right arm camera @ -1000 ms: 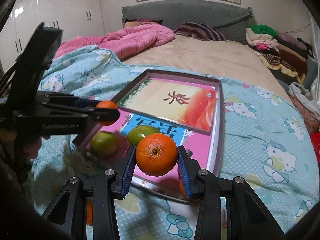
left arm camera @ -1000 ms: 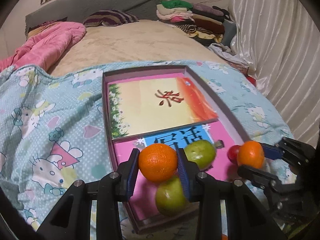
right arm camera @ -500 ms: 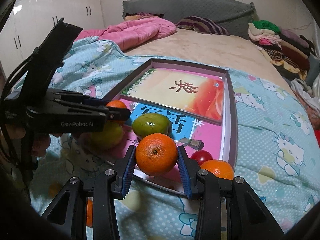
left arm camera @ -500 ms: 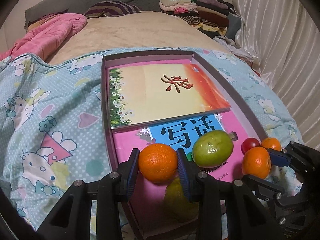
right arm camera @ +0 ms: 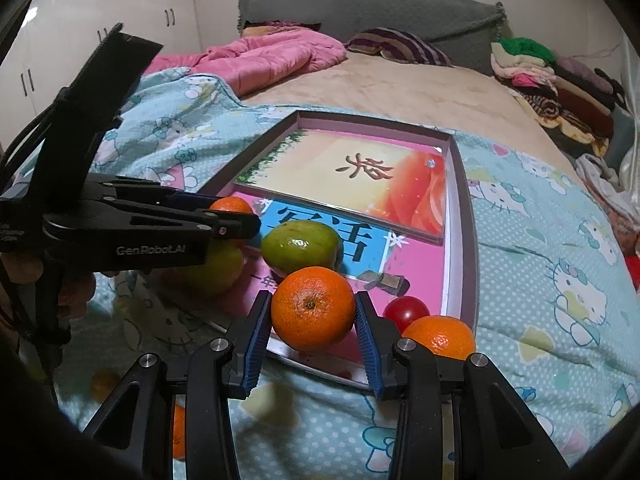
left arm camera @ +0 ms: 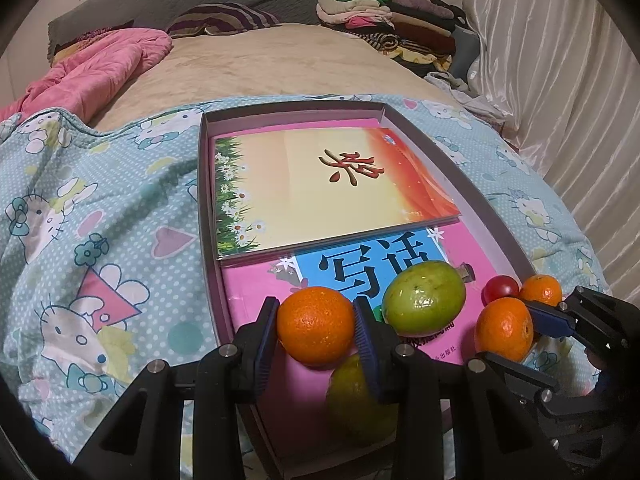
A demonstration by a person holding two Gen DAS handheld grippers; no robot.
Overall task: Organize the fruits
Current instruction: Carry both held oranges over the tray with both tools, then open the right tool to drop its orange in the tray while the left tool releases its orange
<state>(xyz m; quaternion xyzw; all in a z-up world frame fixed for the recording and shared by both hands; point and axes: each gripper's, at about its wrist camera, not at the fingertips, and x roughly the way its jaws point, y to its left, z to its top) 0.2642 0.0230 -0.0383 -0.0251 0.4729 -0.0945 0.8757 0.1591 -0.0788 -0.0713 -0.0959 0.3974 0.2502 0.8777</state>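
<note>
Orange fruit is clamped in both sets of jaws.

Left wrist view: an orange (left arm camera: 316,330) is held in the left gripper (left arm camera: 316,334), whose blue pads press on its two sides. It hangs over the near end of the box (left arm camera: 204,208), above the pink book (left arm camera: 304,392). A green fruit (left arm camera: 424,300) lies on that book at 2 o'clock of the orange, and a second green fruit (left arm camera: 360,400) lies blurred just under the jaws. At 3 o'clock the right gripper (left arm camera: 532,320) is seen side-on, closed on another orange (left arm camera: 505,328). Beyond it, by the box's right wall, sit a red fruit (left arm camera: 501,287) and a small orange (left arm camera: 541,290). Against the frame a second back, more of the blue title on the book is seen and the two small fruits have come fully into sight, so the camera has drawn back a little while the grip is unchanged.

Right wrist view: the right gripper (right arm camera: 314,326) is shut on its orange (right arm camera: 313,308), which is held over the near wall of the box (right arm camera: 468,248). The red fruit (right arm camera: 406,311) and small orange (right arm camera: 440,336) show at 3 to 4 o'clock of it; a second back only a sliver of the orange could be seen. The left gripper (right arm camera: 240,220) is at 10 o'clock, over the box's near left corner.

Both oranges are judged ready to be set down in the box, neither being released yet.
</note>
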